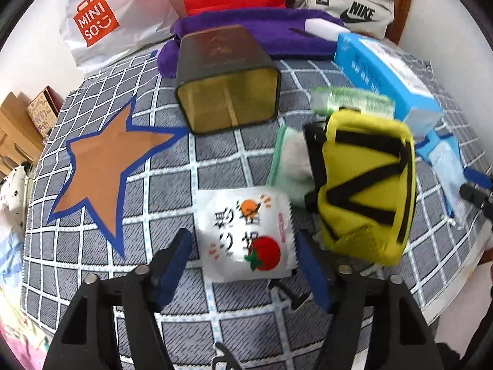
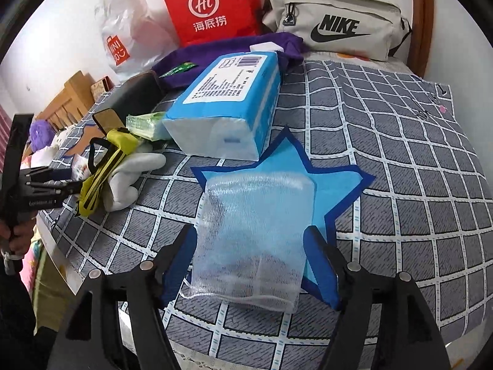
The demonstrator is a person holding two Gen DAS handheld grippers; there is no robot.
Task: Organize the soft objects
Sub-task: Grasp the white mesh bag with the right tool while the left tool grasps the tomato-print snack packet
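My left gripper stands with its blue pads wide apart, flanking a white snack packet printed with an orange and a tomato. The packet lies flat on the grid-pattern bedsheet; whether either pad touches it I cannot tell. I judge the packet light, crinkly and slippery. Grip across its sealed side edges, with low force, to avoid crushing the contents.

My right gripper is likewise spread wide, one pad on each side of a translucent mesh pouch that lies partly over the blue star on the sheet. I judge the pouch very light and limp. It will sag when lifted, so take it near mid-length.

Beyond the left gripper lie a yellow pouch with black straps, a white-and-green cloth, a dark tin on its side and a blue tissue pack.
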